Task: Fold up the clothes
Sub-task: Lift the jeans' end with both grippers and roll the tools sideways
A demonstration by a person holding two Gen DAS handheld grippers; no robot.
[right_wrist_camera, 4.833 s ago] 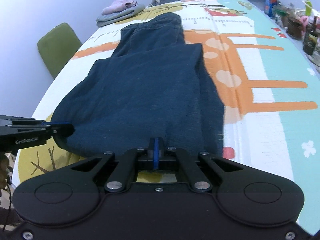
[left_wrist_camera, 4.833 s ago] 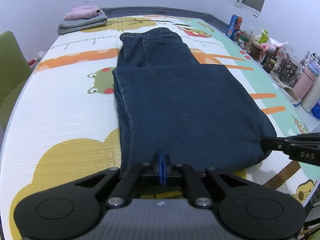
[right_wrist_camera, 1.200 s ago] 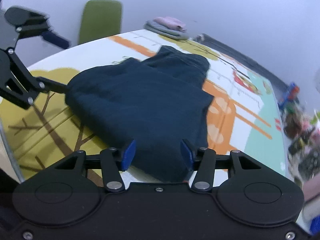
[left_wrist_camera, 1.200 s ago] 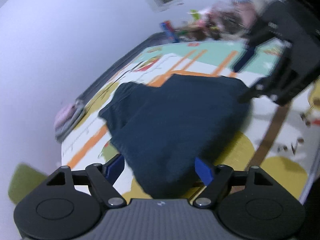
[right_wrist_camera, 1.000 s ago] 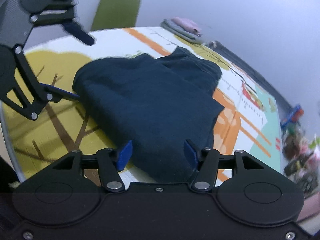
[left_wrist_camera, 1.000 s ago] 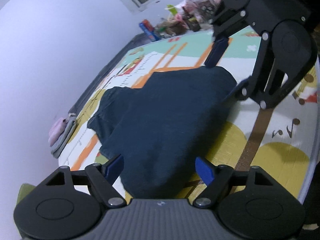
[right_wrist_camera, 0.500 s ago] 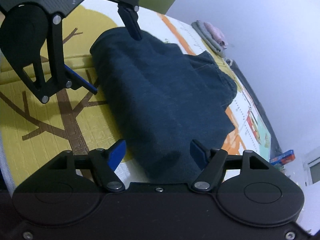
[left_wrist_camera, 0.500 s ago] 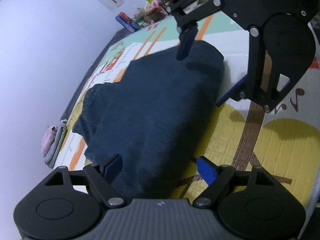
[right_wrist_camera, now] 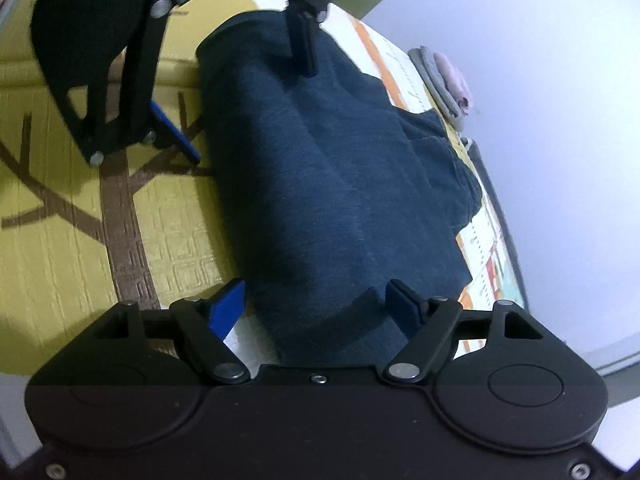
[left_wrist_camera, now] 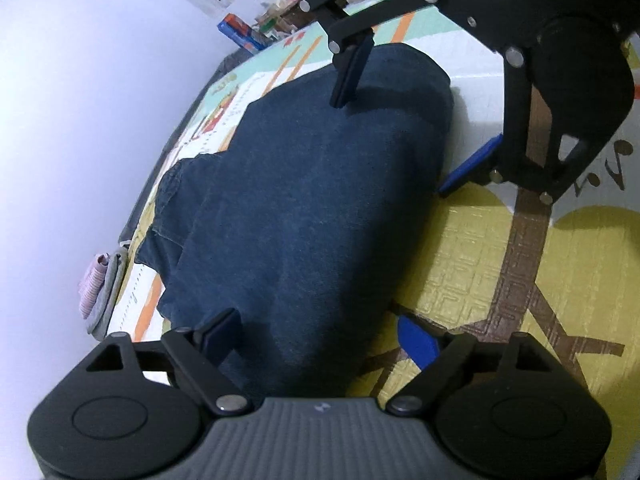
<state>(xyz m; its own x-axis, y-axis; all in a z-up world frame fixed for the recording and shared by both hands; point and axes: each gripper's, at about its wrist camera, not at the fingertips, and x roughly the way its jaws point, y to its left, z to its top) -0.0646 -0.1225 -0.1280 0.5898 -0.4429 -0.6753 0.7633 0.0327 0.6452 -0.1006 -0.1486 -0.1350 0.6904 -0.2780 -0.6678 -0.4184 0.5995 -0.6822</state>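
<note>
The left gripper [left_wrist_camera: 318, 336] has a matte black body with two rounded lobes, each bearing a shallow circular recess. A grey ribbed plate with a small pale mark sits at its centre. Black linkage bars pivot on silver round-head screws, and the fingertips [left_wrist_camera: 416, 342] carry blue pads.

The right gripper [right_wrist_camera: 318, 306] follows the same layout (its centre section is smooth black rather than ribbed grey). A single small screw sits at the middle of its front edge, with further screws at the lower corners. Triangular cut-outs lighten the outer links, and its fingertips [right_wrist_camera: 228, 308] are also blue-padded.
</note>
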